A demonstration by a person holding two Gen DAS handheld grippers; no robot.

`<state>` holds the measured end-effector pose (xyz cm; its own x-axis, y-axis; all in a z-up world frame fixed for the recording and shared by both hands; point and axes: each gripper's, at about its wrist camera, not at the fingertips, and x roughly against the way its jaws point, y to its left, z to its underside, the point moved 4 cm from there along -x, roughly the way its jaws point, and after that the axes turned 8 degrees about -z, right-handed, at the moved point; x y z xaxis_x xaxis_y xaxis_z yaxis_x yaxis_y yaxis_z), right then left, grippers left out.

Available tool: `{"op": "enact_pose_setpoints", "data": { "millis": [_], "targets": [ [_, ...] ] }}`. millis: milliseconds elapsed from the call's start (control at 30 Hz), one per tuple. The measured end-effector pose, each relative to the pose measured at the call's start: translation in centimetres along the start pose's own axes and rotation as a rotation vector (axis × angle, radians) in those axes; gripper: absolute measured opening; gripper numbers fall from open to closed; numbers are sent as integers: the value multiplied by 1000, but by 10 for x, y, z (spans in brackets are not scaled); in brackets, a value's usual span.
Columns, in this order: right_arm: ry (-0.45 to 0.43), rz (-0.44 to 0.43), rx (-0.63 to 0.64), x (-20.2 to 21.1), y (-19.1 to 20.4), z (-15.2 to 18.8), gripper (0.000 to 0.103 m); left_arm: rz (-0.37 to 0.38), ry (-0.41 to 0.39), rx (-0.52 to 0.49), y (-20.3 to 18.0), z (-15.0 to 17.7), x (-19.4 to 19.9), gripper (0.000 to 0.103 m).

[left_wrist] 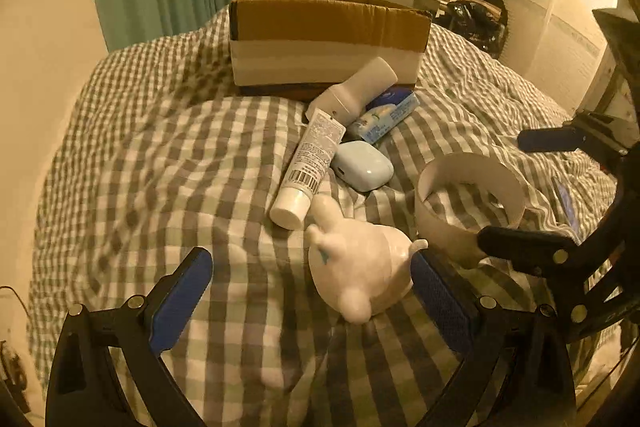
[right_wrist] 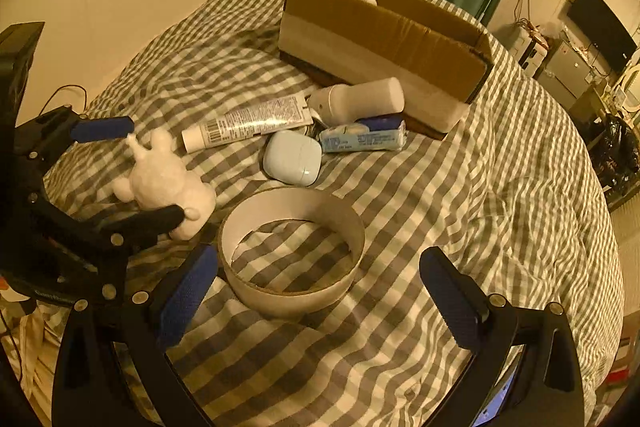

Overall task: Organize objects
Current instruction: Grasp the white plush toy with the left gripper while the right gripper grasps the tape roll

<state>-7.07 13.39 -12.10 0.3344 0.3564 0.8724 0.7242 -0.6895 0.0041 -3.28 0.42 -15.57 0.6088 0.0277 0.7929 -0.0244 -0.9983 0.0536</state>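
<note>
Bedcover (right_wrist: 440, 211): checked woven cloth, matt, creased. Box (left_wrist: 328, 39): corrugated cardboard w/ glossy tape band. Ring (right_wrist: 294, 247): card, smooth white inside. Toy (left_wrist: 360, 267): fuzzy plush. Case (right_wrist: 292, 157): glossy plastic. Finger pads (right_wrist: 188, 299): textured blue rubber.

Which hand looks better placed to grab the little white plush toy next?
The left, probably. Its tongs are open with the plush toy already between the pads; the right-hand pad looks to be touching it. The right tongs are open around the cardboard ring instead.
</note>
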Motion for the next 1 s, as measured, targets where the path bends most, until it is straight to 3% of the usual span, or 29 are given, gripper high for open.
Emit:
{"op": "enact_pose_setpoints", "data": {
  "millis": [100, 200, 333, 400, 433, 567, 1000],
  "targets": [
    [8, -27, -11, -7, -1, 0, 101, -1, -22, -10, -1, -3, 0, 97],
    [8, -53, -25, -11, -3, 0, 101, 50, -33, -23, -5, -5, 1, 81],
    [21, -61, -20, -16, -2, 2, 101, 93, -54, -60, -15, -7, 5, 52],
    [29, -62, -10, -17, 1, 4, 100, 96, -60, -68, -18, -8, 7, 50],
    [31, -67, -6, -18, 2, 5, 97, 95, -64, -72, -19, -9, 7, 42],
    [33, -84, 2, -19, 6, 5, 82, 102, -78, -67, -18, -10, 13, 40],
    [-43, -44, -16, 5, -4, -3, 81, 95, -128, -59, -12, -18, 36, 40]
  ]
}}
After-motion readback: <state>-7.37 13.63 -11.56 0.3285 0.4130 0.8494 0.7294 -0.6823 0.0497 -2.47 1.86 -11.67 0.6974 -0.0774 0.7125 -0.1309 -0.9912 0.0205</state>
